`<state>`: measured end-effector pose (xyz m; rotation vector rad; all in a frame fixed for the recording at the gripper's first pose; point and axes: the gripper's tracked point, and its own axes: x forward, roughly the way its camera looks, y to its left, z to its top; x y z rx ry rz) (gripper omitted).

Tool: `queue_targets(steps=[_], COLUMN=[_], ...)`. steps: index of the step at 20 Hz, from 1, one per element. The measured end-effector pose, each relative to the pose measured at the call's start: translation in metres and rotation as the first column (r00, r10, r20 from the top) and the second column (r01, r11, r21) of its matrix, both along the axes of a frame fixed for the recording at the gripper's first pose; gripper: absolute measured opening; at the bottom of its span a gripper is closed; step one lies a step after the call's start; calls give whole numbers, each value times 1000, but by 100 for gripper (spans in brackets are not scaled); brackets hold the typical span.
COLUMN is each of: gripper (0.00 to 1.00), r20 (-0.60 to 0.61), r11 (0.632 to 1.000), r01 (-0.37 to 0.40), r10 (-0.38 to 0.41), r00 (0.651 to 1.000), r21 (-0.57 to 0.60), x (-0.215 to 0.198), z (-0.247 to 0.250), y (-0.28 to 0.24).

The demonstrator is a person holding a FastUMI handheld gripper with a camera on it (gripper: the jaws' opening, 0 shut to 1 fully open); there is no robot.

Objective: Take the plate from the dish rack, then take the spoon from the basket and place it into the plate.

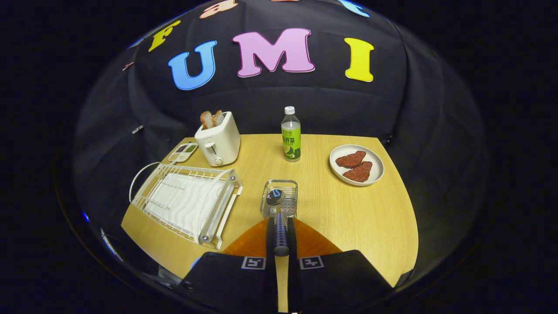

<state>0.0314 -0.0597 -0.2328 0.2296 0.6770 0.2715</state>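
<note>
Two fingers (291, 237) clenched on the spoon (279, 218) — gripper (281, 244) held over an orange plate (244, 242), bowl end above the basket (280, 198), dish rack (187, 203) beside.

The wooden table (348, 218) is carrying a white toaster (218, 141) at 11 o'clock, a bottle (290, 136) at 12, a white plate (378, 162) of meat at 2, a dish rack (187, 200) at 9, a wire basket (280, 198) mid-table and an orange plate (248, 242) at 6. There the gripper (281, 224) is pinching a spoon (275, 197).
</note>
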Motion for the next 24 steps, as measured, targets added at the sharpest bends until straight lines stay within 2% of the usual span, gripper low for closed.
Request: queue_targets(steps=[6,13,18,21,24], gripper=[13,13,13,13,13], r20=[-22,-122,-162,-174,-174], r11=[999,995,995,995,994], r01=[-3,-67,-82,-78,-56], r10=[5,76,91,86,72], r00=[1000,990,983,981,982], r21=[53,76,61,55,95], x=[-81,-162,-178,-176,-168], z=[16,-24,-65,-84,-88], y=[20,61,81,90,102])
